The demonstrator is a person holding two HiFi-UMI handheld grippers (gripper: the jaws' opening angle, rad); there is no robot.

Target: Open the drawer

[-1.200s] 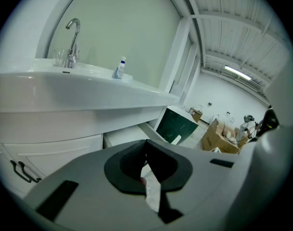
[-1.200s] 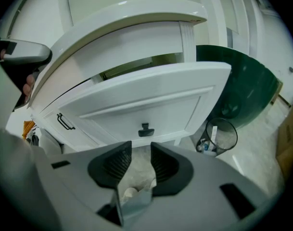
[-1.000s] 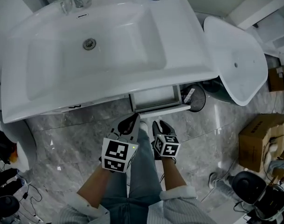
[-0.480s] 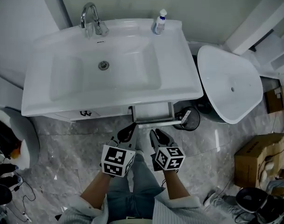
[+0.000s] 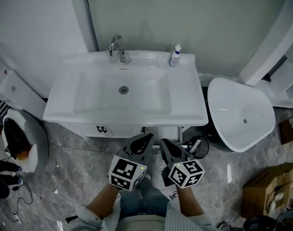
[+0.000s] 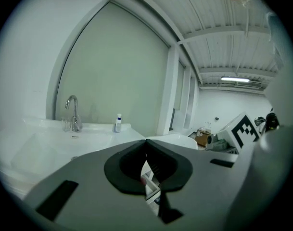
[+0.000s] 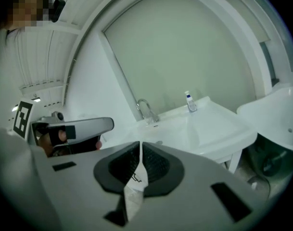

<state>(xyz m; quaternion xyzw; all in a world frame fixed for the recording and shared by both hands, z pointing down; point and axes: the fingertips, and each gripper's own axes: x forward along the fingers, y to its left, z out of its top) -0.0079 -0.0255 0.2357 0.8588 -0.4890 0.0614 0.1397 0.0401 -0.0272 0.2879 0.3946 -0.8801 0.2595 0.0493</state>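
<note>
drawer (image 5: pixel 161 130) below & ahead of empty fingers (image 5: pixel 140 145), r's just closing.

Head view: set on the person's head, faces steeply down, mid range; takes in the whole washbasin (image 5: pixel 124 93), faucet (image 5: pixel 116 47), bottle (image 5: pixel 174 56), back wall (image 5: pixel 184 18) and marble floor (image 5: pixel 74 172)
Left gripper view: low, in front of the washbasin, near level, faces the back wall across the rim; close
Right gripper view: same side, same facing, frame tilted
Shared by all three: washbasin, faucet, bottle, back wall
</note>
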